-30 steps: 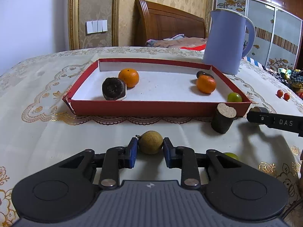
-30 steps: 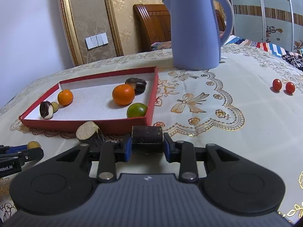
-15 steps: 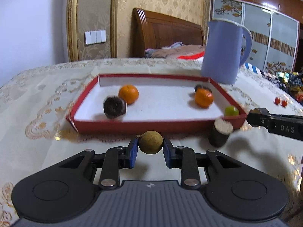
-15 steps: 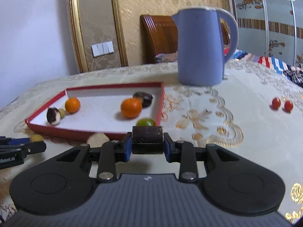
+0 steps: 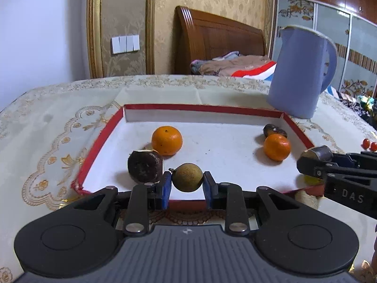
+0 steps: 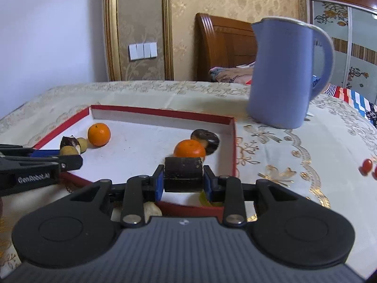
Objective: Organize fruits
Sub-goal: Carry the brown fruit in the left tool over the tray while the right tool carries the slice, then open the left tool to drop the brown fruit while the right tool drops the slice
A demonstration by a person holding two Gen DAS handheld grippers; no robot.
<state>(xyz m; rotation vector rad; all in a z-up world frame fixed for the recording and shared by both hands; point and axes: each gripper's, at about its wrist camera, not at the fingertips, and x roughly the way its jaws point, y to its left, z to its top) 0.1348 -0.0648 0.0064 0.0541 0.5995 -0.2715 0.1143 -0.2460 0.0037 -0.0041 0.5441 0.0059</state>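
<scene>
Partway: two oranges point(image 5: 166, 139) and dark pieces already in red tray point(image 5: 99, 146) on counter; left claw point(image 5: 187, 181) pinching brownish round fruit point(image 5: 187, 176), right claw point(image 6: 183, 178) pinching dark chunk point(image 6: 183, 173), both over tray's near edge, unreleased; cherry tomatoes point(image 6: 366, 166) left near counter's right edge.

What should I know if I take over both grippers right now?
Left gripper: shut on a round tan fruit, over the tray's near edge.
Right gripper: shut on a dark chunk, also over the near edge.
In the red tray: two oranges and two dark pieces.
Left to do: set both held pieces down in the tray; two small red fruits sit on the cloth to the right.
</scene>
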